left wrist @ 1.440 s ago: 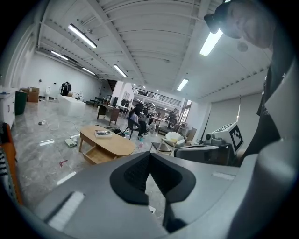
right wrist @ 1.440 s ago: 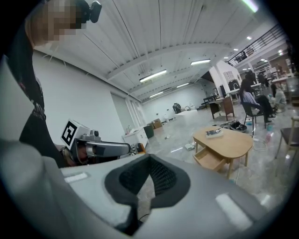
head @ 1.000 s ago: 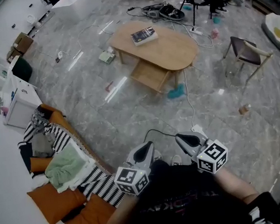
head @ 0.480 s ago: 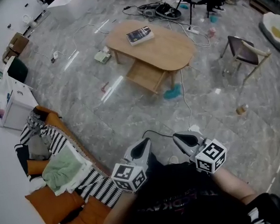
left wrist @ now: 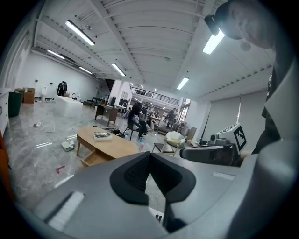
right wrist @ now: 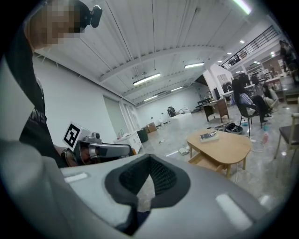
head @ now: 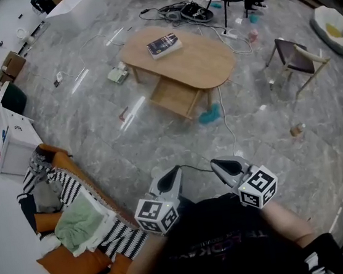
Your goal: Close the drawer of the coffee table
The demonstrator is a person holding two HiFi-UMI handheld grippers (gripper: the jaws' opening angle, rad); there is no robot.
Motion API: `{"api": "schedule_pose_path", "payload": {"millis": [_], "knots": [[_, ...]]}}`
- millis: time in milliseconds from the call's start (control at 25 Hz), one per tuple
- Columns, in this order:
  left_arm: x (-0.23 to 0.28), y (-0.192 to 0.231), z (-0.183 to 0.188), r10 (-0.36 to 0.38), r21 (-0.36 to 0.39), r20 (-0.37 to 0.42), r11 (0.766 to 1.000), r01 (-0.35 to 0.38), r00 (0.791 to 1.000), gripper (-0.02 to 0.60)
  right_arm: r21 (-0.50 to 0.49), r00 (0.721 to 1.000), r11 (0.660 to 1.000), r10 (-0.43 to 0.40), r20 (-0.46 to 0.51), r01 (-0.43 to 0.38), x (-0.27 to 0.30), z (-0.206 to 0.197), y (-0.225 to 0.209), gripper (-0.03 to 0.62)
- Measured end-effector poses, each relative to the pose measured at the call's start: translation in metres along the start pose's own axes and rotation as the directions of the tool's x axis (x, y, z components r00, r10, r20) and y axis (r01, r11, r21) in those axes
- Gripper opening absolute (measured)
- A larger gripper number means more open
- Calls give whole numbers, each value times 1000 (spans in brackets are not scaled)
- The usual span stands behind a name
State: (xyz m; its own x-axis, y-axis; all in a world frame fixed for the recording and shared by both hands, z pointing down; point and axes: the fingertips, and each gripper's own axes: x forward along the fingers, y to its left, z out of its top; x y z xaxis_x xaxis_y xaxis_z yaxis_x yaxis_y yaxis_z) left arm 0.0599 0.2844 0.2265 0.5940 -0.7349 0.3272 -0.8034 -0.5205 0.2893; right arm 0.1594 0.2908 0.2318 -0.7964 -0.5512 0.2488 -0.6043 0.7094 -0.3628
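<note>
spotted drawer [head: 176,97] hanging open under the bench [head: 202,61] | held left tongs [head: 174,172] and right tongs [head: 216,164] pinched closed, nothing gripped, well short of bench | figured best: walk up, press tips mid drawer front, shove straight in

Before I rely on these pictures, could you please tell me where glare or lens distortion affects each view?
Head view: lamp reflections streak the shiny floor beside the coffee table, and straight lines bow near the edges. Left gripper view: fisheye, dark corners, one ceiling lamp blown out. Right gripper view: same fisheye, evenly lit.
</note>
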Motion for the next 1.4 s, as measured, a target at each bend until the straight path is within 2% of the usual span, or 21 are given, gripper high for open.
{"api": "schedule_pose_path", "payload": {"millis": [160,600,760,1040,1400], "knots": [[15,42,14,-38,4,-10,999,38,999,5,12,999,999,-49,18,48,37,12,-14,-1],[35,174,94,-119,72,-40,990,122,992,5,62,983,984,-172,62,168,164,84,-36,0],[52,216,112,-148,96,-58,984,153,987,5,74,972,972,-229,56,225,199,98,-48,-1],[81,287,126,-228,103,-85,966,236,970,5,123,928,924,-370,43,363,251,104,-63,0],[97,357,141,-333,131,-128,928,349,934,5,162,849,843,-526,46,514,306,115,-63,0]]}}
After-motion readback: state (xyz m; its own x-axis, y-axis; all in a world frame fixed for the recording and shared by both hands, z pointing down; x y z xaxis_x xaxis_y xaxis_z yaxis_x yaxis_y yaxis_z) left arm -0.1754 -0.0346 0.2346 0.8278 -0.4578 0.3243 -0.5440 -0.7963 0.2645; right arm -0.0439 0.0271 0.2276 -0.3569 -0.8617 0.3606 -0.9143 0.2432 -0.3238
